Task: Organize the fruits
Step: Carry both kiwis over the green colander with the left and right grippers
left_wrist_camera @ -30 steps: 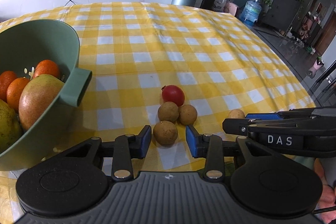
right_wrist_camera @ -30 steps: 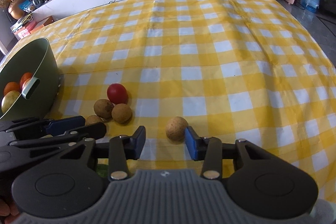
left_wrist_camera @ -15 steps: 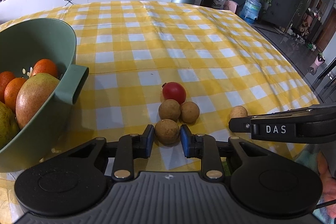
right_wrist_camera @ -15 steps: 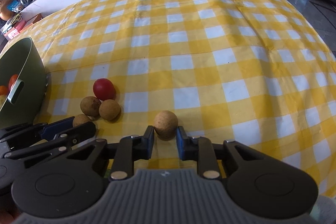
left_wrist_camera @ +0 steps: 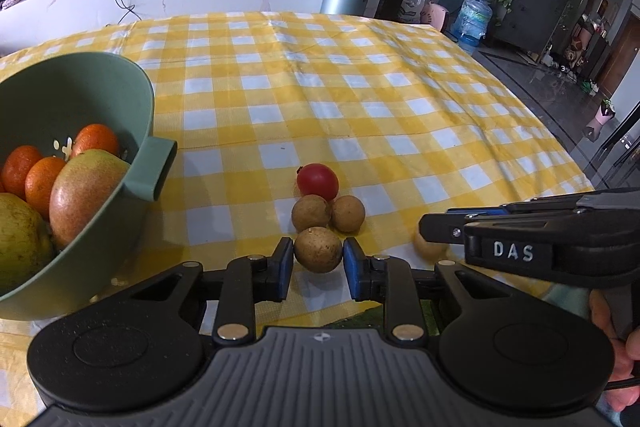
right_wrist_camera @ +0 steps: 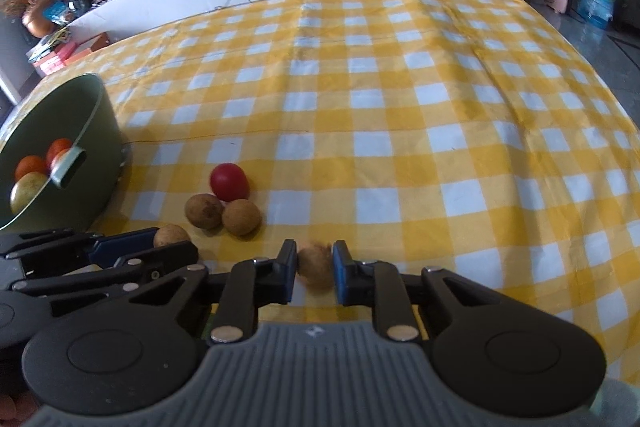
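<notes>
Both tools clamped: L tool (left_wrist_camera: 319,263) on brown fruit (left_wrist_camera: 318,249), R tool (right_wrist_camera: 315,273) on another (right_wrist_camera: 316,264), bowl (left_wrist_camera: 136,99) at 9 o'clock.

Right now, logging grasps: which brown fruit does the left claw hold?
The brown fruit nearest the camera, pinched between the left claw pads; the two behind lie free.

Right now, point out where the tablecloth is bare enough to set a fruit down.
Free: the checked tablecloth beyond the red fruit and right of the right gripper. Crowded: the near edge, where the green bowl, two loose brown fruits and both grippers, the left gripper included, each shut on a brown fruit, sit close together.
</notes>
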A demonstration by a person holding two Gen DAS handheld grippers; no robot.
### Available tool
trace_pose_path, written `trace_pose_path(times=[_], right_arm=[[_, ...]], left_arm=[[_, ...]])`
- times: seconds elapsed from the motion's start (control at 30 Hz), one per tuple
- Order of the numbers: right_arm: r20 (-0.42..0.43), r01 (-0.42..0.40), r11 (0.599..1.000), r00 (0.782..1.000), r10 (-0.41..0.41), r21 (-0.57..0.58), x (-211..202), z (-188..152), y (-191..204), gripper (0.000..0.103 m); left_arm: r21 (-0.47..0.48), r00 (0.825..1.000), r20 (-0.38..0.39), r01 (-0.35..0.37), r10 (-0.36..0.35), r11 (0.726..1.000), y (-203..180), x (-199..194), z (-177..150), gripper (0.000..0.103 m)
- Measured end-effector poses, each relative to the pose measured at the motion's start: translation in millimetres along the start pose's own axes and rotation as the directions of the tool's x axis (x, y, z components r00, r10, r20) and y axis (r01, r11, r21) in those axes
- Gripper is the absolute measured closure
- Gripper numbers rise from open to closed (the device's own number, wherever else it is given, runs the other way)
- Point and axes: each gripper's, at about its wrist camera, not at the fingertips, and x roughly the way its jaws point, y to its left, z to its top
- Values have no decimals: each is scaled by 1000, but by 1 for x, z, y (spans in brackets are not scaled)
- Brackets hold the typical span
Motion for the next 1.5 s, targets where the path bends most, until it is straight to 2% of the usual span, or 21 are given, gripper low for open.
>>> trace_pose_path(times=[0.03, 0.27, 0.37, 0.47, 0.53, 0.63, 0.77, 0.87, 1.0, 1.23, 1.5], right_arm=[[7, -4, 1000, 1000, 4, -12, -1, -1, 2, 103], [-14, -9, 998, 1000, 8, -55, 1, -1, 8, 103], [-26, -5, 999, 1000, 3, -54, 3, -2, 7, 97], [-21, -5, 998, 1000, 4, -56, 3, -2, 7, 86], [-21, -13, 998, 1000, 12, -59, 2, -3, 7, 84], [-22, -36, 998, 999, 35, -59, 0, -3, 6, 81], [-52, -131, 991, 990, 129, -33, 1, -4, 5, 79], [-88, -200, 979, 975, 202, 25, 6, -4, 0, 78], [-151, -275, 954, 945, 291, 119, 17, -4, -5, 77], [-174, -299, 937, 928, 329, 179, 26, -2, -7, 77], [-146, -297, 935, 934, 326, 192, 27, -1, -9, 81]], left_arm=[[1, 1000, 2, 2, -2, 1000, 0, -2, 0, 73], [0, 1000, 8, 3, -3, 1000, 1, -10, 0, 73], [-11, 1000, 6, -3, 3, 1000, 4, -11, -1, 73], [-29, 1000, 7, -2, 2, 1000, 7, -12, -1, 73], [-37, 1000, 10, -2, 2, 999, 8, -13, -1, 73], [-41, 1000, 11, 0, 0, 999, 9, -14, -2, 73], [-44, 1000, 11, 1, -1, 999, 10, -15, -2, 73], [-46, 1000, 12, 4, -3, 999, 10, -16, -2, 73], [-51, 1000, 13, 5, -4, 999, 11, -17, -2, 73], [-58, 1000, 8, -2, 2, 998, 14, -18, -4, 73], [-55, 1000, 28, 7, -5, 998, 14, -25, -3, 73]])
